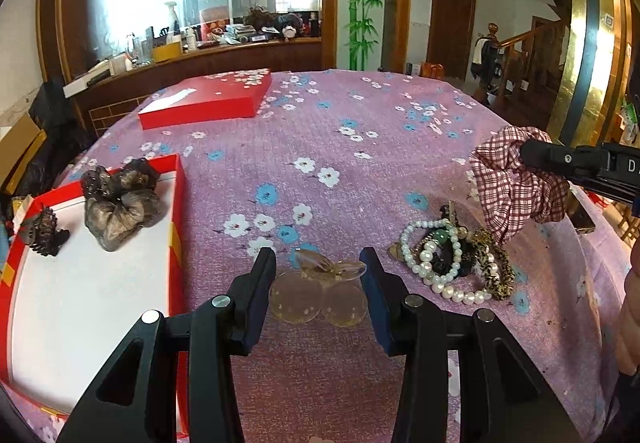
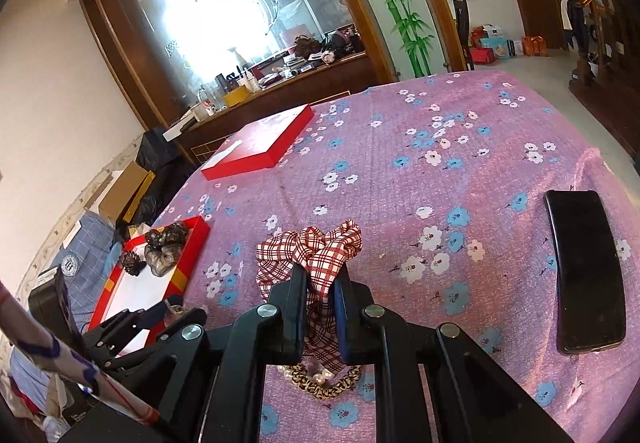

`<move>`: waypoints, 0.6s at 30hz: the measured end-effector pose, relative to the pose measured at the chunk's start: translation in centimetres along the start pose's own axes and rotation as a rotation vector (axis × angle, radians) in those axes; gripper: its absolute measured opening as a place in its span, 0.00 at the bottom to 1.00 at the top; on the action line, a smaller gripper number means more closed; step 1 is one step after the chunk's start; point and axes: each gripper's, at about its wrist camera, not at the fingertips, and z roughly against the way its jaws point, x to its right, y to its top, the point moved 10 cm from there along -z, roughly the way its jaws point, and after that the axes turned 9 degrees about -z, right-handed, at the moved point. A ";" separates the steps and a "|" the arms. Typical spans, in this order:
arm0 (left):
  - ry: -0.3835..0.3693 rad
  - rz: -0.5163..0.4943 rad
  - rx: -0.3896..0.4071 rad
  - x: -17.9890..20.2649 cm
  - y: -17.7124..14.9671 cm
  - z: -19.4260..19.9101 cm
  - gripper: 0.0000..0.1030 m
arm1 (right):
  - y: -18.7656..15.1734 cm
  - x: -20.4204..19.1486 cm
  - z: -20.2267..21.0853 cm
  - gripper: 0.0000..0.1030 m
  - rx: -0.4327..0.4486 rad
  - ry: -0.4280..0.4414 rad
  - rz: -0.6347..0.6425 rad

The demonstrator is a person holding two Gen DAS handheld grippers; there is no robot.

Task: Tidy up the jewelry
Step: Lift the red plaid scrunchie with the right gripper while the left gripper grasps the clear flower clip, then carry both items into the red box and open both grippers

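Note:
My left gripper (image 1: 318,271) has a clear butterfly-shaped hair clip (image 1: 320,285) between its pads (image 1: 260,275); the clip spans the gap from pad to pad just above the flowered cloth. My right gripper (image 2: 320,283) is shut on a red-and-white plaid scrunchie (image 2: 312,247), held above the table; the same scrunchie (image 1: 516,195) hangs at the right of the left wrist view. Under it lies a pile of pearl bracelets (image 1: 436,263) and a leopard scrunchie (image 1: 496,271). An open red box (image 1: 178,203) at the left holds a brown scrunchie (image 1: 120,211) and a dark claw clip (image 1: 46,231).
The red box lid (image 1: 208,99) lies at the far left of the purple flowered tablecloth (image 1: 360,163). A black phone (image 2: 584,275) lies near the right edge. Behind the table stand a cluttered wooden counter (image 1: 200,55) and a mirror. A person's hand (image 1: 632,303) shows at the right.

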 end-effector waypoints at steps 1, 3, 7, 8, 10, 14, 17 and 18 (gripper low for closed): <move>0.012 0.000 0.006 -0.1 0.1 0.2 0.41 | 0.0 0.1 -0.1 0.12 -0.001 -0.002 -0.002; 0.027 0.003 0.017 -0.4 0.2 0.5 0.41 | -0.1 0.2 -0.2 0.12 -0.003 -0.008 -0.005; 0.061 0.003 0.024 -0.9 0.3 0.7 0.41 | -0.4 0.5 -0.6 0.12 -0.014 -0.020 -0.011; 0.066 0.002 0.024 -0.9 0.3 0.7 0.41 | -0.5 0.6 -0.7 0.12 -0.018 -0.019 -0.015; 0.077 -0.002 0.020 -1.0 0.3 0.6 0.41 | -0.6 0.5 -0.7 0.12 -0.024 -0.010 -0.019; 0.083 -0.002 0.015 -1.1 0.3 0.4 0.41 | -0.8 0.2 -0.7 0.12 -0.032 -0.002 -0.013; 0.083 -0.003 0.005 -1.1 0.2 0.1 0.41 | -1.1 0.0 -0.9 0.12 -0.043 0.002 -0.011; 0.084 -0.005 0.003 -1.1 0.2 0.1 0.41 | -1.1 0.1 -1.0 0.12 -0.047 0.003 -0.012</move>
